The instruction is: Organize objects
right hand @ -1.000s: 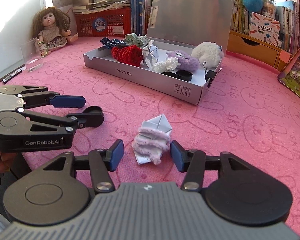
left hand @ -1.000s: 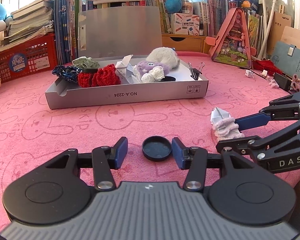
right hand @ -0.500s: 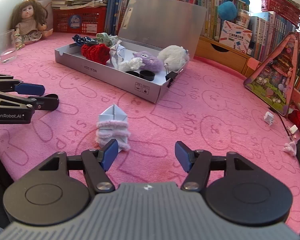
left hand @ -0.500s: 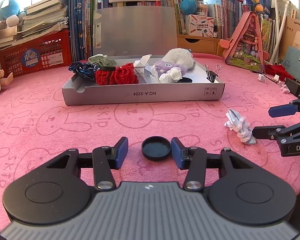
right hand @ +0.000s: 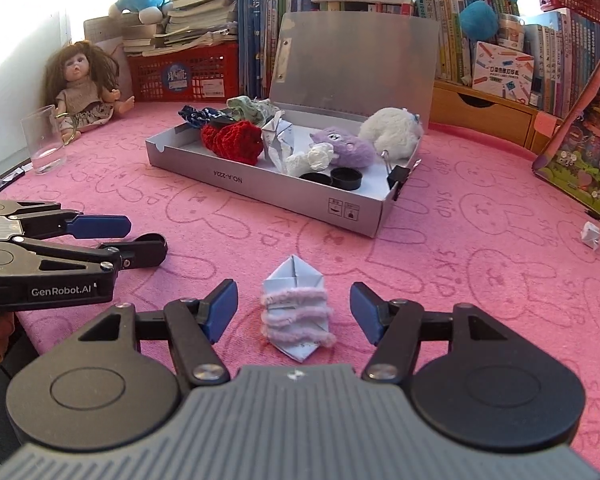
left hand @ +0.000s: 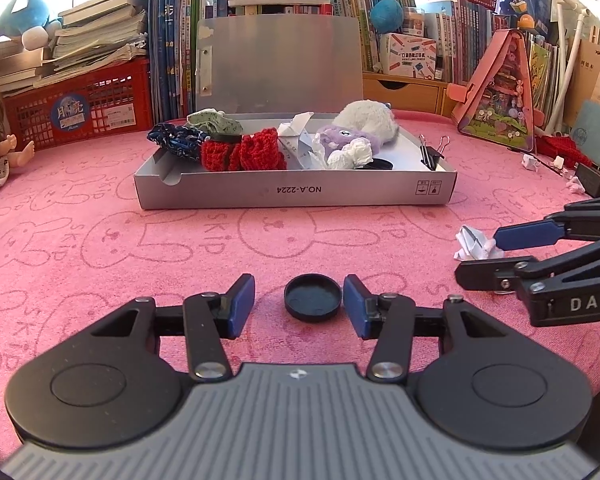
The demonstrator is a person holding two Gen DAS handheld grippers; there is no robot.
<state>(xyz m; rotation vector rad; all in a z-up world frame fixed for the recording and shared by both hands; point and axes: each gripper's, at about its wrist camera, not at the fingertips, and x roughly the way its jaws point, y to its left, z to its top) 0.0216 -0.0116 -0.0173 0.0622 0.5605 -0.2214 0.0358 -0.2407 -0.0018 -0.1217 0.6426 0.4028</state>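
On the pink rabbit-print cloth [left hand: 100, 240] in front of the grey box [left hand: 296, 194], I straddle a light, rigid black cap [left hand: 313, 298] with my left gripper [left hand: 299, 306] and a crushable, yarn-wrapped paper boat [right hand: 294, 308] with my right gripper [right hand: 294, 312], both jaws apart, so I'd pinch each across its sides.

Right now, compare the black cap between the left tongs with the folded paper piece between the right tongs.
The black cap is round, flat and dark; the folded paper piece is pointed, pale and wrapped in fuzzy pink yarn. The cap looks rigid, the paper creased and soft. The cap sits close to one finger of the left tongs; the paper lies centred in the right tongs with gaps on both sides. Both lie on the pink cloth, outside the grey box, between open tongs.
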